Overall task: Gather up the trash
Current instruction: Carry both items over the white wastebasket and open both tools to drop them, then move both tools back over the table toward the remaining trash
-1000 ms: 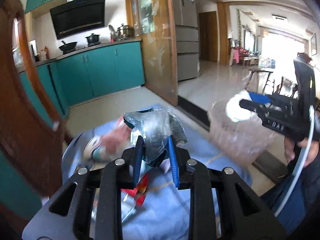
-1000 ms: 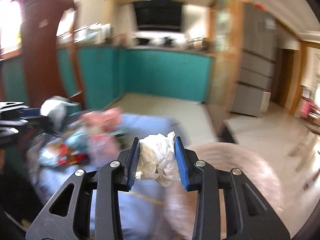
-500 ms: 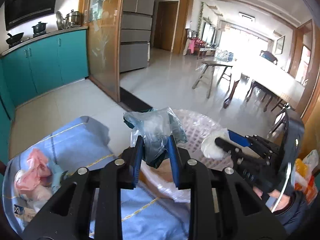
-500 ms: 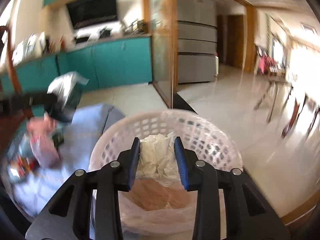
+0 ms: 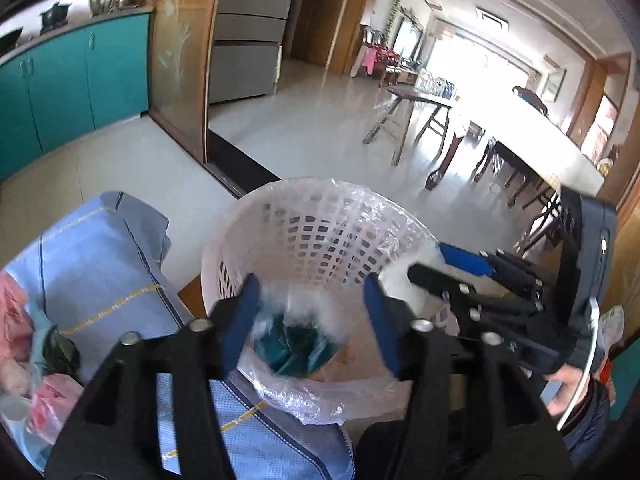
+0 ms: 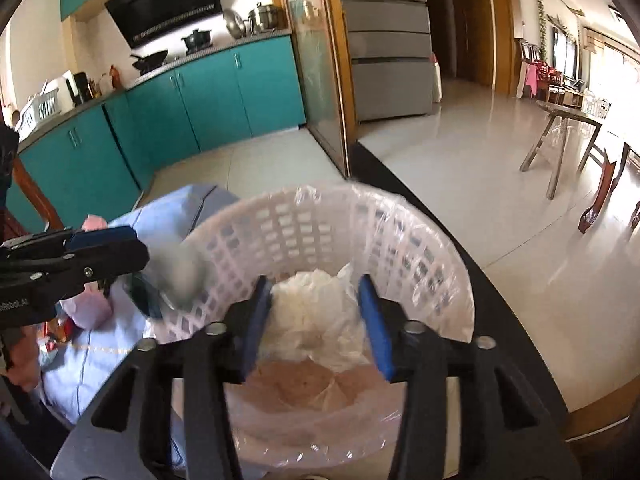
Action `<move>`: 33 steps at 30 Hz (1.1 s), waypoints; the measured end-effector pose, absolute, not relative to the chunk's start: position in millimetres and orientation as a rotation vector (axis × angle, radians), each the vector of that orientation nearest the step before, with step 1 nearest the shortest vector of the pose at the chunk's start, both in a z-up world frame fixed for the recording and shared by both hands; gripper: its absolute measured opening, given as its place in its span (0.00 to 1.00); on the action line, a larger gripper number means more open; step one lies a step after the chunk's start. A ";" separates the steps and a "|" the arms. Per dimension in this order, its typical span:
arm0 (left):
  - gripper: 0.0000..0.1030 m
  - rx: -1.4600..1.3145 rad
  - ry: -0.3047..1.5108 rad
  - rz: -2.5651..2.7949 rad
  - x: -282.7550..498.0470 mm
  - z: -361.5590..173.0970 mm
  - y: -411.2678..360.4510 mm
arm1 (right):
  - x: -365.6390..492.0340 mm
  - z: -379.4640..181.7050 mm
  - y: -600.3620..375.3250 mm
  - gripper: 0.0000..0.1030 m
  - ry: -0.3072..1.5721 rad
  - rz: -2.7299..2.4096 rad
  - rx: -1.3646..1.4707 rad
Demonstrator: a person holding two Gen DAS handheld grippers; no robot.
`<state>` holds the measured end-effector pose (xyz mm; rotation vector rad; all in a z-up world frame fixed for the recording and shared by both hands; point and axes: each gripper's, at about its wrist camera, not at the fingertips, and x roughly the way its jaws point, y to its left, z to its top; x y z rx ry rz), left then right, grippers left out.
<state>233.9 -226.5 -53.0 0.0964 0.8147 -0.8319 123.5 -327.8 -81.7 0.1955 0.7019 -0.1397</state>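
Note:
A white lattice waste basket (image 5: 320,232) lined with a clear bag stands beside the blue-clothed table; it also shows in the right wrist view (image 6: 320,220). My left gripper (image 5: 312,320) is open over the basket, and the grey-green plastic wrapper (image 5: 296,340) drops blurred between its fingers. My right gripper (image 6: 316,316) is open over the basket, with the white crumpled tissue (image 6: 312,308) loose between its fingers. The right gripper also shows in the left wrist view (image 5: 436,268), and the left gripper in the right wrist view (image 6: 132,248).
A blue tablecloth (image 5: 100,256) covers the table, with pink wrappers and other litter (image 5: 24,352) at its left end. Teal kitchen cabinets (image 6: 208,92) stand behind. A dining table and stools (image 5: 480,128) stand across the tiled floor.
Both grippers have swung from the table to above the basket and opened. The wrapper has left the left gripper's hold and falls; the tissue sits loose between the right fingers.

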 end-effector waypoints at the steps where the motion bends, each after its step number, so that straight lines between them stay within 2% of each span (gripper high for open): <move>1: 0.59 0.089 0.821 -0.832 235.3 -55.3 -223.5 | 122.1 -83.0 -327.1 0.55 0.704 -0.142 0.195; 2: 0.61 0.086 0.822 -0.828 235.4 -56.0 -220.8 | 119.5 -84.4 -327.3 0.62 0.704 -0.143 0.202; 3: 0.63 0.090 0.813 -0.812 236.2 -53.8 -214.5 | 118.1 -84.7 -327.1 0.64 0.700 -0.142 0.208; 8: 0.70 0.119 0.723 -0.730 221.1 -28.5 -169.7 | 117.4 -73.9 -305.6 0.68 0.638 -0.120 0.150; 11: 0.77 0.155 0.642 -0.653 204.8 -2.2 -128.8 | 117.6 -60.8 -279.1 0.75 0.568 -0.078 0.061; 15: 0.79 0.180 0.575 -0.586 179.4 25.1 -71.1 | 125.7 -45.4 -254.6 0.75 0.508 -0.031 0.052; 21: 0.82 0.127 0.563 -0.495 168.5 30.4 -5.0 | 181.1 -23.5 -254.7 0.75 0.546 0.081 0.173; 24: 0.82 0.115 0.598 -0.459 174.5 22.6 12.4 | 189.9 -20.5 -256.6 0.75 0.507 0.031 0.156; 33: 0.82 0.154 0.670 -0.439 187.2 -5.3 20.4 | 208.7 -54.0 -286.3 0.75 0.641 0.044 0.289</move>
